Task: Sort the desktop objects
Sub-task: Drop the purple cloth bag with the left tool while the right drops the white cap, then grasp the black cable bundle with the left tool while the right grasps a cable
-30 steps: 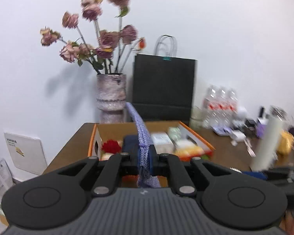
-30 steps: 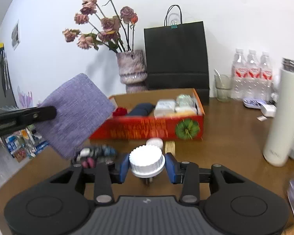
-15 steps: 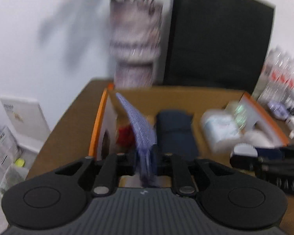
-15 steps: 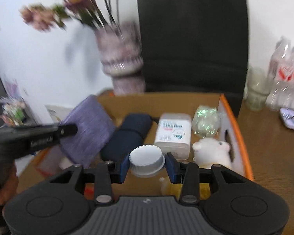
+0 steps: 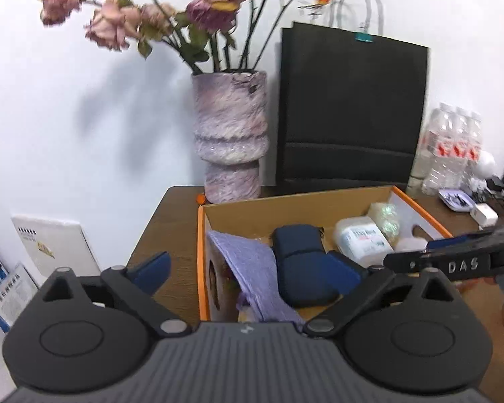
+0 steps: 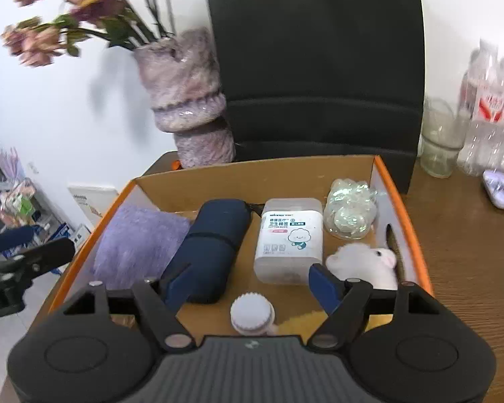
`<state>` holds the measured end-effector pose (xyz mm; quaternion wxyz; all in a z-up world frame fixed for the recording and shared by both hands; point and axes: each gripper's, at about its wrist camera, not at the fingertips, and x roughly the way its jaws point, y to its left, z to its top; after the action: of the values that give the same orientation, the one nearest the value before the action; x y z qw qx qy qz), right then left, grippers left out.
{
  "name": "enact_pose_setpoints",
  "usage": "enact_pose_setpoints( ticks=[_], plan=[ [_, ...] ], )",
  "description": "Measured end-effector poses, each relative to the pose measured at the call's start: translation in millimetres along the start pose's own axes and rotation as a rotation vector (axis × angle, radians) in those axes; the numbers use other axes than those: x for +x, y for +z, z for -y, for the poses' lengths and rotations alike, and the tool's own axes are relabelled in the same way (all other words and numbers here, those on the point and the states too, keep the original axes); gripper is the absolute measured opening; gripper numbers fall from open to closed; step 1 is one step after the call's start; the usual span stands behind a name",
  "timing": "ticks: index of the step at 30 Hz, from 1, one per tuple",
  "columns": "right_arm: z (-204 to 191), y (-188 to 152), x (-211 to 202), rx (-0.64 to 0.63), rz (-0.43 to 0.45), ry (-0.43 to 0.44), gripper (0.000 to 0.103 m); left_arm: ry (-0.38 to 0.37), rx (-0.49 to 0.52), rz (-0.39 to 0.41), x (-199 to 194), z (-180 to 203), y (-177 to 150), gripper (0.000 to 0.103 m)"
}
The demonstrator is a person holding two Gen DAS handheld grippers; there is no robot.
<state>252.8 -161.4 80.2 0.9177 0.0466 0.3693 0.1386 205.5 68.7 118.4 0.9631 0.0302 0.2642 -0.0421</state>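
Release step of the sorting task, both hands over the cardboard box (image 6: 379, 171) on the brown surface (image 6: 470, 235).

Left gripper (image 5: 248, 268): jaws spreading, already wide, with nothing pinched. The purple cloth (image 5: 252, 268) lies between them but free of both pads, draped against the box's near-left wall, its lower edge running under the gripper body.

Right gripper (image 6: 248, 285): jaws opening, pads clear of the white cap (image 6: 252, 314), which sits on the box floor just below and between them, beside a yellow item partly hidden by the gripper body.

Ahead of the right jaws, inside the box: a navy pouch (image 6: 211, 245), a cotton-swab box (image 6: 289, 238), a crinkled clear wrapper (image 6: 349, 211) and a white plush toy (image 6: 366, 262). Beyond the box stand a vase (image 5: 230, 137) and a black paper bag (image 5: 349, 107).

Judgement: both drops appear complete, so this pair of items counts as sorted. The next move calls for lifting each gripper straight back and up with the jaws kept spread, so that neither pad drags the cloth or tips the cap, then turning toward whatever remains loose on the surface to the right of the box; how much remains there cannot be told.
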Motion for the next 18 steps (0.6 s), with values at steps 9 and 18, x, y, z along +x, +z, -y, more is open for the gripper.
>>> enact_pose_setpoints(
  ticks=[9,18],
  plan=[
    [-2,-52,-59,-0.022,0.076,-0.046,0.088,0.038,0.02,-0.019,-52,24,-62,0.103],
    [-12,-141,-93,-0.076,0.065,-0.054,0.09,0.032,-0.036,-0.059,-98,35,-120,0.103]
  ],
)
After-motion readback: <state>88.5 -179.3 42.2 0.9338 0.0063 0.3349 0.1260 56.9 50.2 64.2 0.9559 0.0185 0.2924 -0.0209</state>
